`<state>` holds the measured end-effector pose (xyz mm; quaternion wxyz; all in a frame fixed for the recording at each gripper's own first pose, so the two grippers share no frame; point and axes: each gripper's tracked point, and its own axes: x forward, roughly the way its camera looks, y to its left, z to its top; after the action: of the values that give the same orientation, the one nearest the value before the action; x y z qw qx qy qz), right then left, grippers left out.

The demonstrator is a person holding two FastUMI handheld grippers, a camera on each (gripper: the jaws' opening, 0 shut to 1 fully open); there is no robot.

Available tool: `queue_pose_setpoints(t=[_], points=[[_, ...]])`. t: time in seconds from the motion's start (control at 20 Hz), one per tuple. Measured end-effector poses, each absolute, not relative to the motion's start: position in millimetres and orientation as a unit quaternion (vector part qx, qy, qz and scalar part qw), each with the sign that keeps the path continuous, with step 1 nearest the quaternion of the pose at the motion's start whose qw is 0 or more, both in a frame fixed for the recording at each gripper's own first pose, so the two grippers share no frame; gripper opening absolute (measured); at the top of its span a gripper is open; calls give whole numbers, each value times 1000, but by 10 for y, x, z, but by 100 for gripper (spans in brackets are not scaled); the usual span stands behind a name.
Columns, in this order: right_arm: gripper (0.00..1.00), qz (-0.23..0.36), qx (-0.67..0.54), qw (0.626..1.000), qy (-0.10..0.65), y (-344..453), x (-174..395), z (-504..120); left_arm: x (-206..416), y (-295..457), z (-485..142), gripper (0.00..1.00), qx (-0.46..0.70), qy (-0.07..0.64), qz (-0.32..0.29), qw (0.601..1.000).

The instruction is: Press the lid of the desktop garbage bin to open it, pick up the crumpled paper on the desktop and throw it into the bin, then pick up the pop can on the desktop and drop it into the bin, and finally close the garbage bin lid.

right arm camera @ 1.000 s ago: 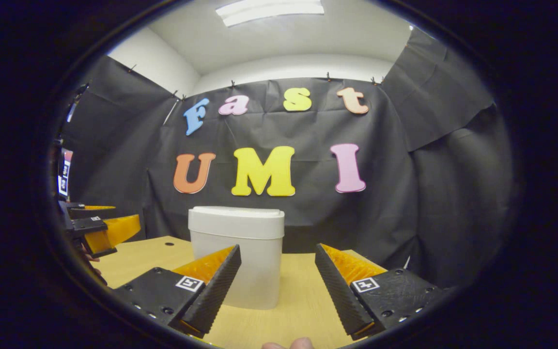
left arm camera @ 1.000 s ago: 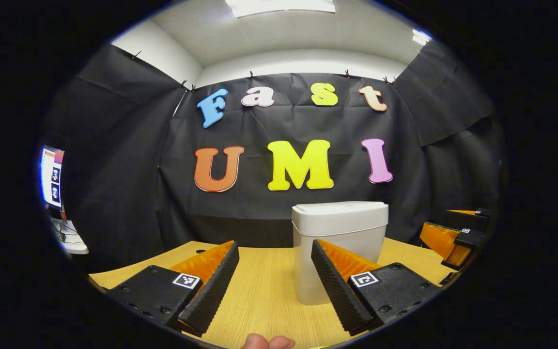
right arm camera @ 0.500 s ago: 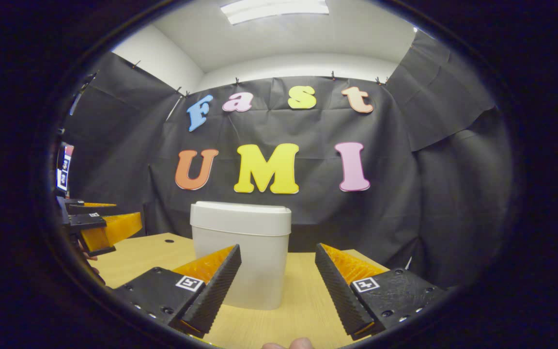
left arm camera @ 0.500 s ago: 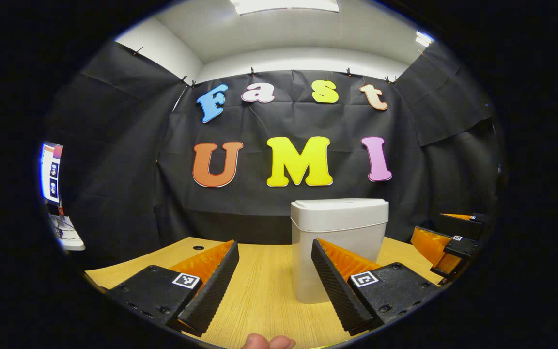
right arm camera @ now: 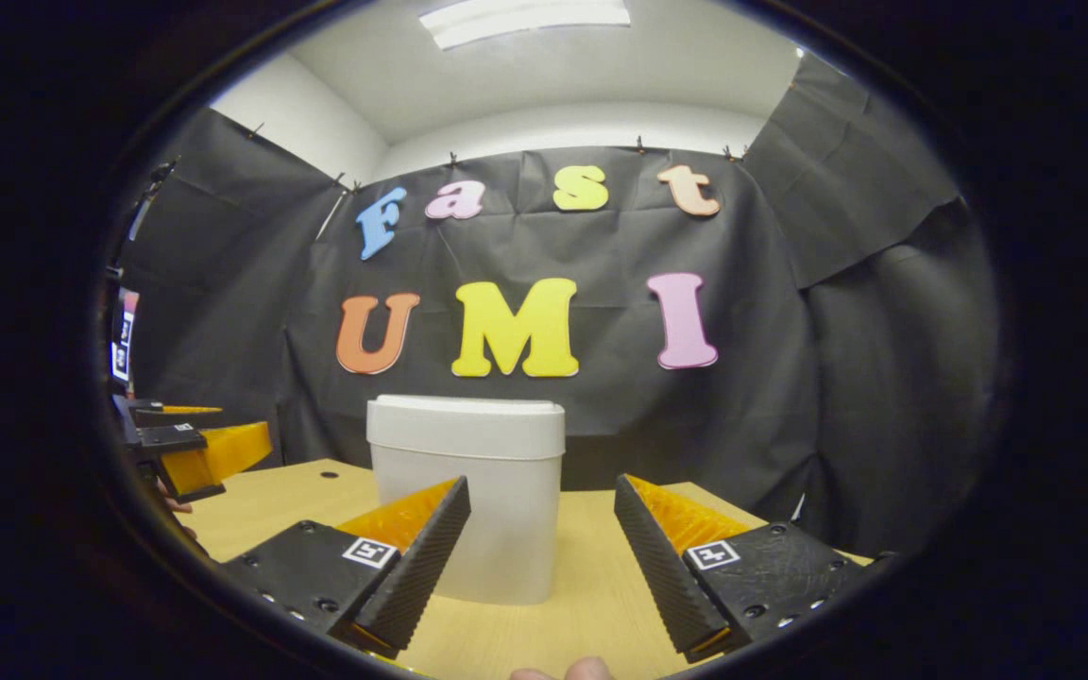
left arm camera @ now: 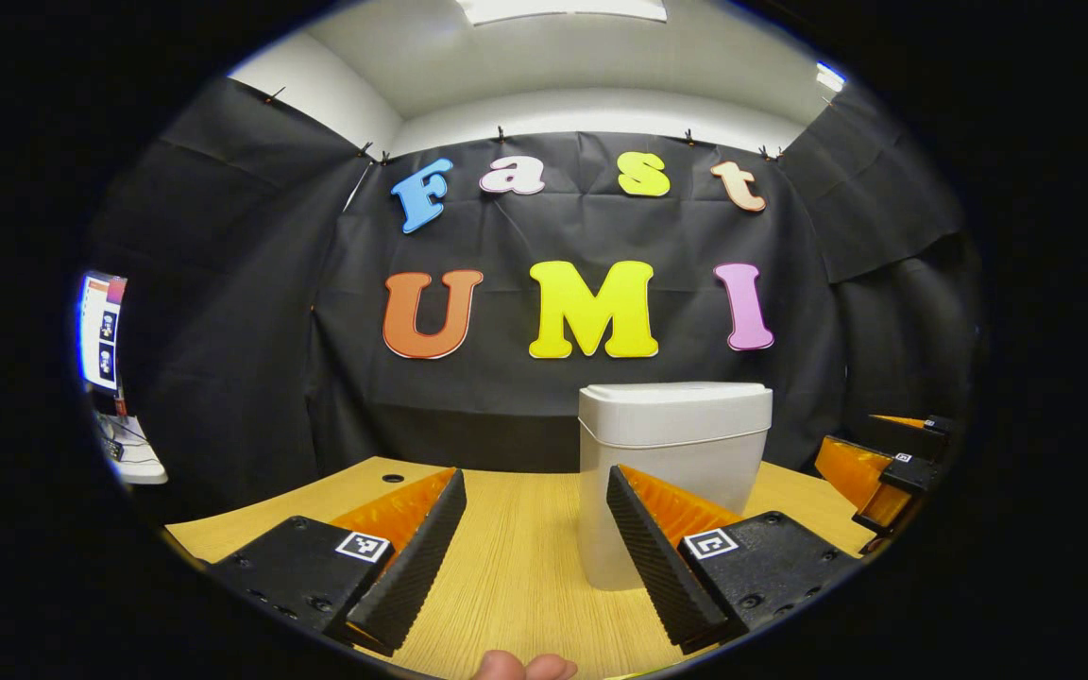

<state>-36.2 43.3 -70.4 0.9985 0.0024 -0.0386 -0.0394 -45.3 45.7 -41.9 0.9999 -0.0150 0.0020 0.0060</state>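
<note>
The wooden table (left arm camera: 506, 576) is carrying the white garbage bin (left arm camera: 671, 472), lid shut, standing upright toward its far edge. The left gripper (left arm camera: 535, 538) and right gripper (right arm camera: 539, 548) are hovering before it, jaws spread wide, holding nothing.

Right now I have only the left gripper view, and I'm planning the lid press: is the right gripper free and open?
Observer: Yes. In the right gripper view, the right gripper has its fingers spread wide with nothing between them.
Operator: Where is the bin relative to it?
Observer: The garbage bin stands left of that gripper's centre line, partly behind its left finger.
Operator: And mine, seen from there?
Observer: The left gripper is open, apart from the bin.
</note>
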Motion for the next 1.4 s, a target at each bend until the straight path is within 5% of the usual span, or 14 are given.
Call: queue_pose_setpoints(t=[1.4], points=[[95, -65, -12, 997, -29, 303, -372, -704, -450, 499, -417, 97, -3, -1, 15, 1000]])
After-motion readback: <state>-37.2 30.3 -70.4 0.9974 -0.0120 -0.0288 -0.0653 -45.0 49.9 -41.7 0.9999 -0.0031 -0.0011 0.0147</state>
